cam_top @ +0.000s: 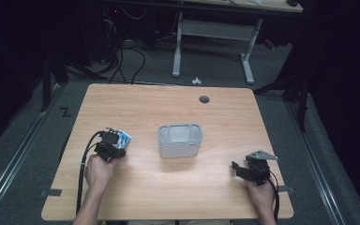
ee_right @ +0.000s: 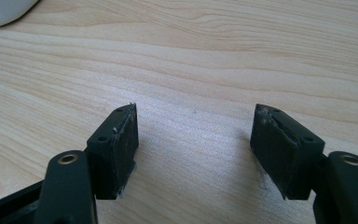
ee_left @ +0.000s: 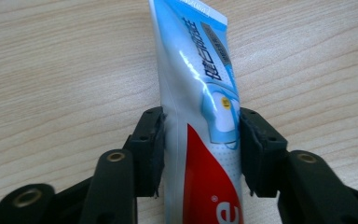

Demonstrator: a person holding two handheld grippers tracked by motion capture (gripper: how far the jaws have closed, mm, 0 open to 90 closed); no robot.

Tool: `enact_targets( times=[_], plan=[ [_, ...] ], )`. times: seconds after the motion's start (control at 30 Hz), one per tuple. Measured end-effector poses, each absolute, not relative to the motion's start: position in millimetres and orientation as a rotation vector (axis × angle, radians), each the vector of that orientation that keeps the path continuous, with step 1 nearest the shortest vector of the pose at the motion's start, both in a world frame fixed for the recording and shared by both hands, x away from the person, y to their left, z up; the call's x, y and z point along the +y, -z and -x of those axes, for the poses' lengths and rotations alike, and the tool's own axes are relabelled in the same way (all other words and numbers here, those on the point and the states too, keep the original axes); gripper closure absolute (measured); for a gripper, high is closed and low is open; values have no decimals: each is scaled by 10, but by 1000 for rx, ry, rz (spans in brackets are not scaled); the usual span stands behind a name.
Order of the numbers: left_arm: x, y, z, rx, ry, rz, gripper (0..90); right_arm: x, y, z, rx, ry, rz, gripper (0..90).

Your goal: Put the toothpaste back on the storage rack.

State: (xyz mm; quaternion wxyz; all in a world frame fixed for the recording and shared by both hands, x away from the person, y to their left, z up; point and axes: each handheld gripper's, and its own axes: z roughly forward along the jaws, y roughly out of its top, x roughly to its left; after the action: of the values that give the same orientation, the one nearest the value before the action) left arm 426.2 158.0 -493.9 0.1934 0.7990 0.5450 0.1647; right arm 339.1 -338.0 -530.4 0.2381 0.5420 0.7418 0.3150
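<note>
Where the wooden table point(cam_top: 168, 187) is seen from above, a grey open-topped container point(cam_top: 180, 140) is placed near its middle. A toothpaste tube point(ee_left: 200, 121), white and blue with a red band, is gripped at the table's left side by the left gripper point(ee_left: 200, 140), whose jaws are pressed against both sides of the tube. The tube is seen well apart from the container. At the right side, the right gripper point(ee_right: 193, 140) is held just above bare wood, its jaws spread wide with nothing between them. Each gripper is held by a hand point(cam_top: 98, 171).
</note>
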Motion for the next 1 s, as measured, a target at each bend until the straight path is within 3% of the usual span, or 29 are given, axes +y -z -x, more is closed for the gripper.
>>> enact_targets(
  times=[0.07,0.17,0.87,1.0],
  plan=[
    [1607,4899,-4246,1530,-492,-2232,645,-3380,5304,-3391,2032,-863,-1485,326],
    [1654,4883,-4255,1539,-469,-2219,677,-3380,5304,-3391,2032,-863,-1485,326],
    [1596,4986,-4439,1624,-405,-2309,654,-3382,5304,-3390,2034,-864,-1485,325],
    [1594,4970,-4427,1607,-423,-2313,685,-3385,5302,-3389,2034,-867,-1490,324]
  ],
)
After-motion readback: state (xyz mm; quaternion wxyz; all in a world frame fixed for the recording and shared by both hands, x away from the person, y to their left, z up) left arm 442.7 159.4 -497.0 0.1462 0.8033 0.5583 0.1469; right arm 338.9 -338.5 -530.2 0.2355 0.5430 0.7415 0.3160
